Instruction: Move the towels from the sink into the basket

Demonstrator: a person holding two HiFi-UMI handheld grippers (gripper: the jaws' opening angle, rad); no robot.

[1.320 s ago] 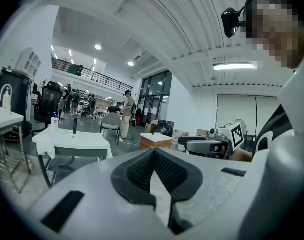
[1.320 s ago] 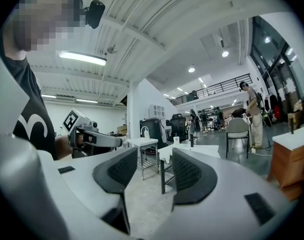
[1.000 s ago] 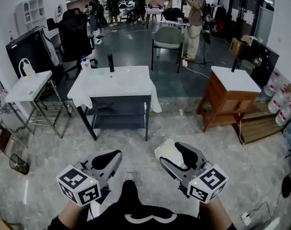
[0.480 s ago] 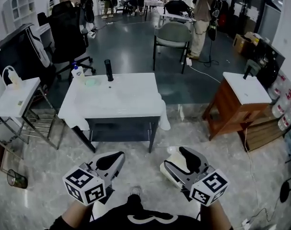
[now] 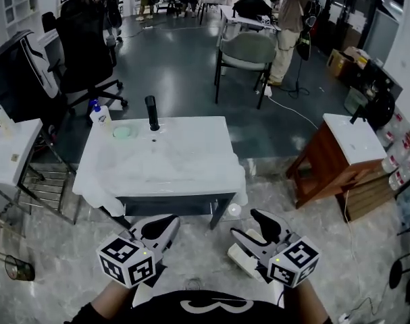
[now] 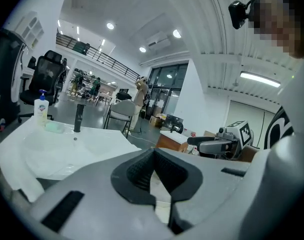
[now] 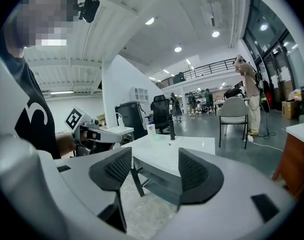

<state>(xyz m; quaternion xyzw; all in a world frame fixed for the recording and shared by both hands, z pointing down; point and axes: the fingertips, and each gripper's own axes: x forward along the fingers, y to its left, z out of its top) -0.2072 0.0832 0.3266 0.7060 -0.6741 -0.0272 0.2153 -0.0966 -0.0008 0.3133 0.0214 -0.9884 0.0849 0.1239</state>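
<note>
Jaws: your left gripper (image 5: 166, 224) closed on nothing, right gripper (image 5: 249, 225) wide and empty; the sink (image 5: 159, 156) lies far of both, nearer your left.

Count: 2 grippers (left gripper (image 5: 165, 223), right gripper (image 5: 244, 223)), 1 sink (image 5: 191, 174), 1 faucet (image 5: 152, 113), 1 soap bottle (image 5: 96, 115), 1 grey chair (image 5: 248, 49), 1 wooden cabinet (image 5: 326, 174).
</note>
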